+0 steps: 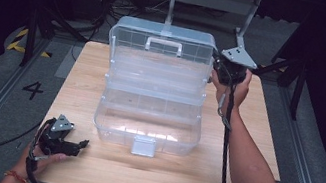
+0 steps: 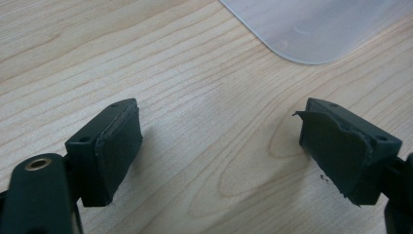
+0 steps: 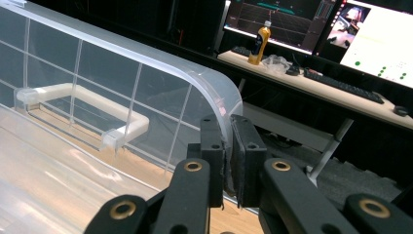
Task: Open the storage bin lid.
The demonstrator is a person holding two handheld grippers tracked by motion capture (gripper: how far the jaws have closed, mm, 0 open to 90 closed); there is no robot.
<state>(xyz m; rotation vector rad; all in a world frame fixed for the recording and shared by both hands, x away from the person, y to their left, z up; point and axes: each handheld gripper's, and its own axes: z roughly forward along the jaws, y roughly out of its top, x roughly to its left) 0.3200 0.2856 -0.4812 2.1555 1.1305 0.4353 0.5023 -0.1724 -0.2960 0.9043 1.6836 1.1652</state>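
Standing open on the wooden table (image 1: pixel 76 167), the clear plastic box (image 1: pixel 148 119) fills the middle of the high view, its lid (image 1: pixel 161 45) raised upright at the far side with a white handle (image 1: pixel 164 46) on it; the box's inner trays are see-through and hard to tell apart against the wood. The right gripper (image 1: pixel 220 63) is at the lid's far right corner, its jaws pinched tight on the lid's rim; in the right gripper view the edge of the lid (image 3: pixel 146 78) runs down between the two black pads (image 3: pixel 214 146), and the exact contact is hidden behind them. The right hand (image 1: pixel 233 86) covers much of that gripper's body from above. The left gripper (image 1: pixel 83 144) lies low at the near left corner of the table, well apart from the box, held by the left hand (image 1: pixel 40 156), which is cut off at the bottom edge; its jaws stand wide with nothing between them, bare wood showing in the gap. In the left gripper view a rounded corner of the box (image 2: pixel 311 29) is cut off at the top.
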